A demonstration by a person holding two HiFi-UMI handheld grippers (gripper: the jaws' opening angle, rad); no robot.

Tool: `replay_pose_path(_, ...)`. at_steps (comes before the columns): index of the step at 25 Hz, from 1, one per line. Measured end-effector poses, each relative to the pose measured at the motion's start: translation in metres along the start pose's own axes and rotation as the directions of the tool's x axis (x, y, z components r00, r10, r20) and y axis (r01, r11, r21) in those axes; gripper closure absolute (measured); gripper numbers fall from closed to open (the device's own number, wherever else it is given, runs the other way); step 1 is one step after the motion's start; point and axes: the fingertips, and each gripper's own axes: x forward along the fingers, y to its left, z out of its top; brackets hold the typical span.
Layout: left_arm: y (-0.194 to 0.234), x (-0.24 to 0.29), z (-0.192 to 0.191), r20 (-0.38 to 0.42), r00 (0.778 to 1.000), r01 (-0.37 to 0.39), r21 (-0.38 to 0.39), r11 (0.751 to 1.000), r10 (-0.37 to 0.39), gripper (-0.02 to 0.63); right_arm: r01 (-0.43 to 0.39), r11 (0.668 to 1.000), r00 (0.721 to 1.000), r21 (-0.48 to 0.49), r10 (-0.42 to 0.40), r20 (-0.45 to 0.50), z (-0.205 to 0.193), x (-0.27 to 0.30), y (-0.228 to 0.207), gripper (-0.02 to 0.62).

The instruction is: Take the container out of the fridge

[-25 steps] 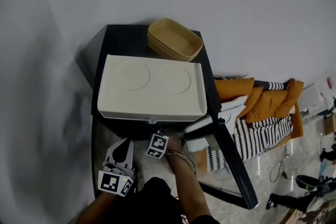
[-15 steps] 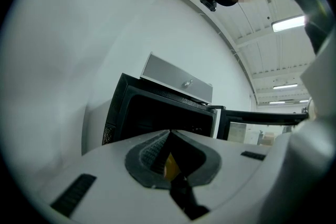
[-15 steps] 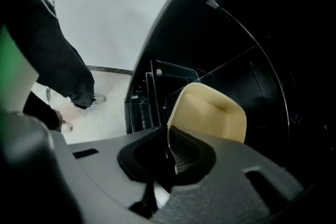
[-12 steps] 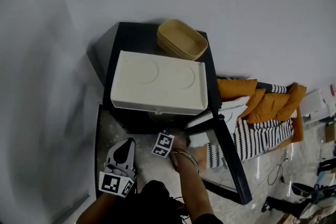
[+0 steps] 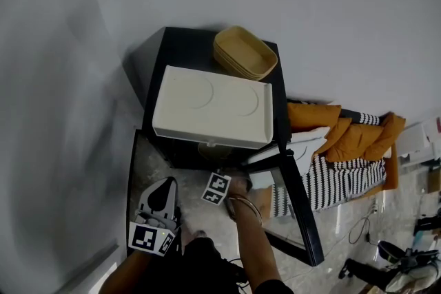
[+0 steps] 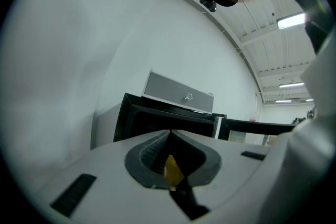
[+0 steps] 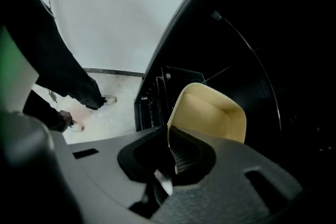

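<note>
Pinching the near rim of a pale tan, rounded plastic container (image 7: 212, 115), the right gripper (image 7: 170, 136) has its jaws pressed onto that thin wall. Only the right gripper view shows this grip, with the container sitting in the dark interior of the black boxy fridge (image 5: 180, 45).

From the head view the container is hidden beneath the fridge's top. Only the right gripper's marker cube and the right hand (image 5: 239, 187) show at the opening, beside the black fridge door (image 5: 302, 213) swung out to the right. That view alone reveals what stands on top of the fridge: a flat cream rectangular appliance (image 5: 212, 107) and, behind it, a stack of tan oval bowls (image 5: 246, 53). Orange cushions (image 5: 344, 134) lie on the floor past the door.

The left gripper (image 5: 162, 188) is held low at the left, apart from the fridge. Its own view shows its jaws pressed together on nothing, facing the fridge's front.
</note>
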Motion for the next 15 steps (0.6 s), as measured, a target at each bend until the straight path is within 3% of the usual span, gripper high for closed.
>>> replay_pose_path(15,-0.025,-0.030,0.016,-0.020,0.999,-0.033,-0.021,0.999,0.032,0.601,-0.072,0.996,0.997,-0.044,0.073,0.023,0.001,-0.052,0.044,0.588)
